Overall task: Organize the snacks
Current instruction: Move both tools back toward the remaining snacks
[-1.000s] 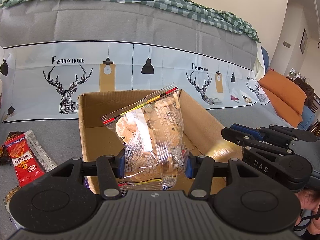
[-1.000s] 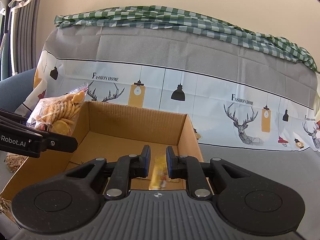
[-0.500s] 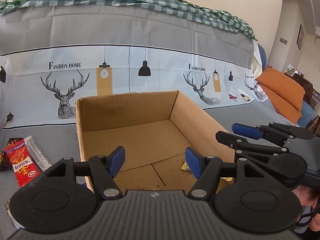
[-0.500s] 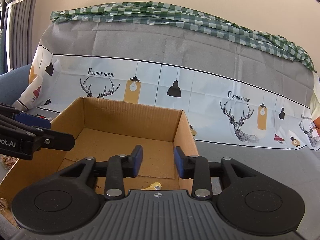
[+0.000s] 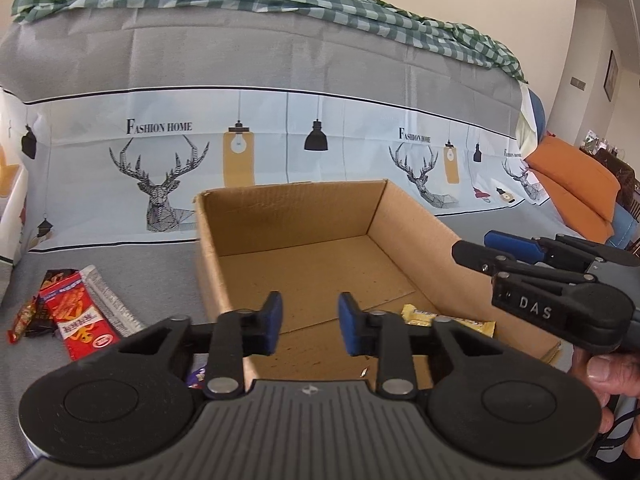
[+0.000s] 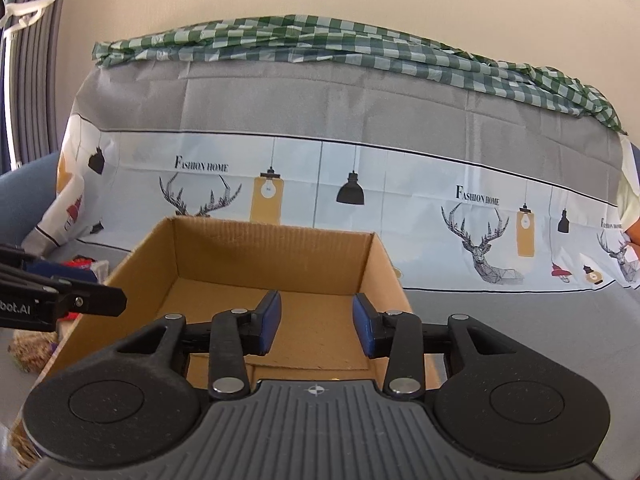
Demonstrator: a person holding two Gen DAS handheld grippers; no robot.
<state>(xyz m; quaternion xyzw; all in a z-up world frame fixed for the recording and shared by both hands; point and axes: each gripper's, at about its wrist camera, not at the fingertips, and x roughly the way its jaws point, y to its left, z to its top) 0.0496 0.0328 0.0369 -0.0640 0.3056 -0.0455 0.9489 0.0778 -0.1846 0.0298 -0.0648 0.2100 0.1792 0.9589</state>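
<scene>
In the left wrist view, at about 9 o'clock, a red snack packet [image 5: 78, 316] lies flat on the grey sofa seat [image 5: 100, 248], its long axis running from 11 to 5 o'clock. A silver-white wrapper [image 5: 110, 302] lies just beside it on the right, parallel to it, and a dark wrapper [image 5: 28, 316] sits at its left. All three rest well left of the cardboard box [image 5: 288, 216], with bare seat between them and the box's left wall.

The left gripper [image 5: 310, 322] hovers over the box's near edge, its jaws a moderate gap apart with nothing between them. The box stands open, its floor mostly bare and its four walls upright. At 4 o'clock from the jaws, a yellow snack bar [image 5: 448, 318] lies on the box floor near the right wall, its long axis roughly 9 to 3 o'clock, partly hidden behind the gripper's right finger.

At 3 o'clock the right gripper [image 5: 468, 246] reaches in above the box's right wall, a thumb [image 5: 612, 372] visible beneath it. In its own view the right gripper [image 6: 316, 324] sits above the box's near edge, jaws apart and empty, the open box [image 6: 272, 252] straight ahead at 12 o'clock. The printed sofa cover [image 6: 400, 184] rises behind, with open grey seat right of the box.
</scene>
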